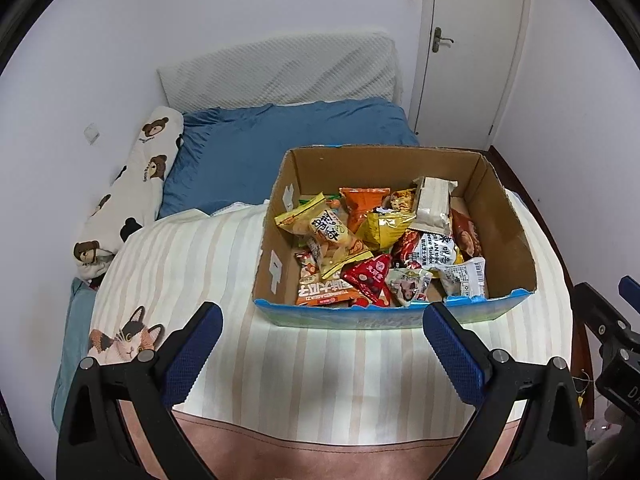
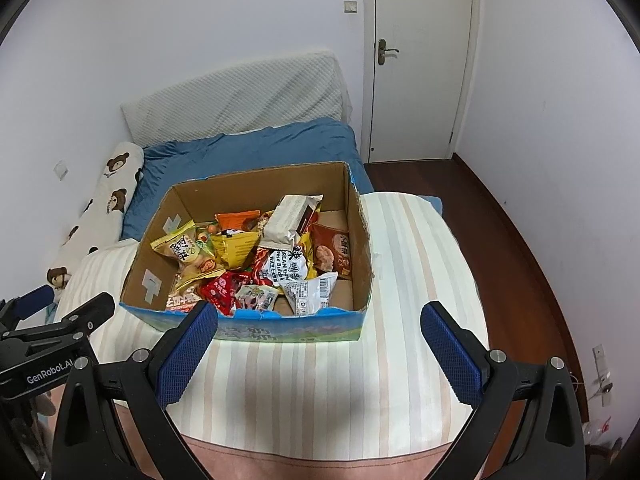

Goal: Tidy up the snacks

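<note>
Both the left hand-held gripper [image 1: 322,330] and the right hand-held gripper [image 2: 319,328] hover with jaws spread wide, holding nothing, just near of the open cardboard box [image 1: 504,216] of mixed snack packets [image 1: 384,248], which sits on the striped bed cover [image 1: 200,264]

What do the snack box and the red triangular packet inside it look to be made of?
Box: corrugated cardboard, by its matte brown inner walls and ragged cut rim, with a printed blue outer face. Red triangular packet: probably plastic film or foil laminate, by its glossy, creased surface.
</note>
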`<state>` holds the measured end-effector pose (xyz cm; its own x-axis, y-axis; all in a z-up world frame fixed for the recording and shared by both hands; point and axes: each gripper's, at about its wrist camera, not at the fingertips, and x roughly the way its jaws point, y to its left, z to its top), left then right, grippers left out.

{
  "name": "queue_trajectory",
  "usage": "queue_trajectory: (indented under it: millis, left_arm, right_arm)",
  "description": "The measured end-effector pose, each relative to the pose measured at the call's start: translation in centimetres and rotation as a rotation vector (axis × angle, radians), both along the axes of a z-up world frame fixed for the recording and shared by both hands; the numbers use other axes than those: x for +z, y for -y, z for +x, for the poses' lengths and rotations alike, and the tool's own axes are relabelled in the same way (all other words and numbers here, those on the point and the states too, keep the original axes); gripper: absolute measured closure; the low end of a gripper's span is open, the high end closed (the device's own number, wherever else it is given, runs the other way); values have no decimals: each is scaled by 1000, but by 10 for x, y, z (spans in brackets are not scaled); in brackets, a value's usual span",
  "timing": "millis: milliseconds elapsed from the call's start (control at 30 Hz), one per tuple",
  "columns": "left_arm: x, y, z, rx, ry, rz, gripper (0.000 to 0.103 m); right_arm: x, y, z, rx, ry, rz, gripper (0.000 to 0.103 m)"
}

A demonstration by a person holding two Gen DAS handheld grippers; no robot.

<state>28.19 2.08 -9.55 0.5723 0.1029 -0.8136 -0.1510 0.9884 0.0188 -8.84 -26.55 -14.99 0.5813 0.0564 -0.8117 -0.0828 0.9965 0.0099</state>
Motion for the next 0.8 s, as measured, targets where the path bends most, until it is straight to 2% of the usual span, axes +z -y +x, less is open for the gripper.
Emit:
queue_trajectory:
  millis: [233,800]
  left_arm:
    - [-1,4,4,-19,-3,3,0]
    - [6,6,2,-30,19,-9,0]
  right_arm:
    - [-7,2,4,-15,-19,-2,0]
    - [4,5,-6,-14,-1,-8,0]
